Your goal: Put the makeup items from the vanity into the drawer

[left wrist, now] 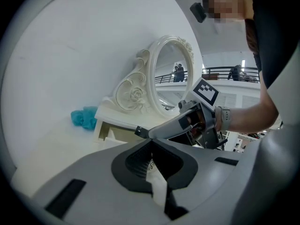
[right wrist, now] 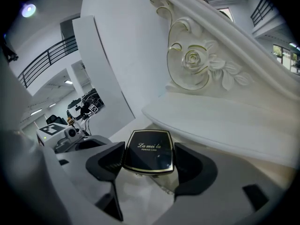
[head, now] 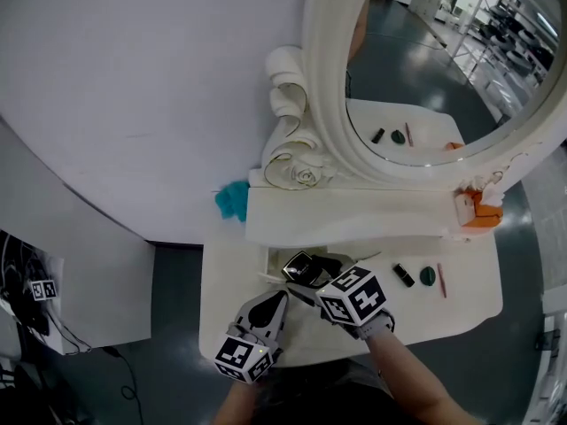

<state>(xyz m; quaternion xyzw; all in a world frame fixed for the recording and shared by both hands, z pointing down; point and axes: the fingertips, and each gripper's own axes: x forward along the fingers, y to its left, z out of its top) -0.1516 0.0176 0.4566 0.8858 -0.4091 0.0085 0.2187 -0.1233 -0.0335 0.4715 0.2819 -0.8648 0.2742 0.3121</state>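
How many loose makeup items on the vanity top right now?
3, grouped right of the open drawer: black tube, green round piece, red pencil. A fourth, the black compact, sits in the right hand-held gripper. The mirror shows only reflections; more may be hidden.

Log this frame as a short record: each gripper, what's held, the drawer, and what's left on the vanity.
left gripper: shut, empty
right gripper: shut on compact, at the drawer opening
drawer: open
on vanity: black tube, green item, red pencil
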